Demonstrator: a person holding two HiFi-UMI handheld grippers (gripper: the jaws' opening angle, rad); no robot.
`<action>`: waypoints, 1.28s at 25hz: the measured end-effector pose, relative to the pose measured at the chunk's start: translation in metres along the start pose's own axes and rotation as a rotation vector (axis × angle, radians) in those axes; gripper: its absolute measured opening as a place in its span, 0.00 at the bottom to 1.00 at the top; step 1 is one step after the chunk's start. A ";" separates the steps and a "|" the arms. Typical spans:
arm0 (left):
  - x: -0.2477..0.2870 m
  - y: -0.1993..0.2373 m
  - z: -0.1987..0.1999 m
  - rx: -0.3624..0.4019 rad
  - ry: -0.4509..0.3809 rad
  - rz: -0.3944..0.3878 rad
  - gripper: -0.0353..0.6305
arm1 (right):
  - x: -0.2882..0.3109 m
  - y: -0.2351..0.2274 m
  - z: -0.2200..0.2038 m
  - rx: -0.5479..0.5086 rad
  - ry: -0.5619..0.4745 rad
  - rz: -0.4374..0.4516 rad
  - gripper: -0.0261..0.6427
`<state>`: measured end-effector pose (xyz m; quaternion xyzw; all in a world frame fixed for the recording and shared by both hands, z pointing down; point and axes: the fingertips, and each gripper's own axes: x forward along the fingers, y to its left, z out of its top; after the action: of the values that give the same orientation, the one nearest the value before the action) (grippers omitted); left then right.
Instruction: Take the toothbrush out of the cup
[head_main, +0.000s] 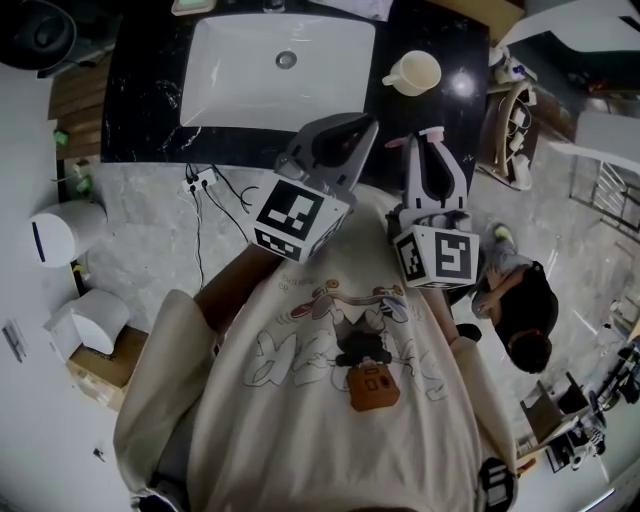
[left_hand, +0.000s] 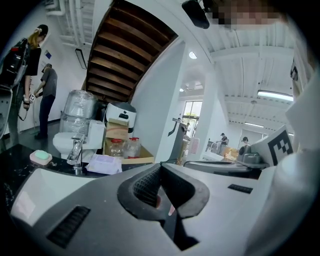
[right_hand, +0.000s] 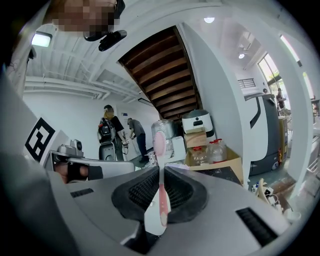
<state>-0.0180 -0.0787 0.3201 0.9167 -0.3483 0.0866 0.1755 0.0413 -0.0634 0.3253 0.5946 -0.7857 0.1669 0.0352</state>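
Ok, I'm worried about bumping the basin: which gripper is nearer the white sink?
Left. The left gripper points at the sink's near right corner, just short of it. The right gripper, shut on the pink toothbrush, sits further right, facing the cup.

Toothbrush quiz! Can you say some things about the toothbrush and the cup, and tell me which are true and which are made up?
1. The right gripper holds the pink toothbrush. True.
2. The toothbrush stands in the cup. False: it is out of the cup, between the right gripper's jaws.
3. The cup sits on the black counter, right of the sink. True.
4. The sink is black. False: it is white.
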 end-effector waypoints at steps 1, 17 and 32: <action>0.000 -0.001 -0.001 0.000 0.001 -0.003 0.07 | -0.001 0.000 -0.001 0.002 0.000 -0.002 0.10; -0.005 0.001 -0.010 -0.040 0.006 0.004 0.07 | 0.000 0.005 -0.008 0.000 0.027 0.013 0.10; -0.004 0.002 -0.014 -0.061 0.015 0.002 0.07 | 0.001 0.005 -0.011 0.008 0.026 0.028 0.10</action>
<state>-0.0232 -0.0721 0.3328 0.9099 -0.3503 0.0829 0.2061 0.0346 -0.0594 0.3342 0.5813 -0.7929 0.1785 0.0407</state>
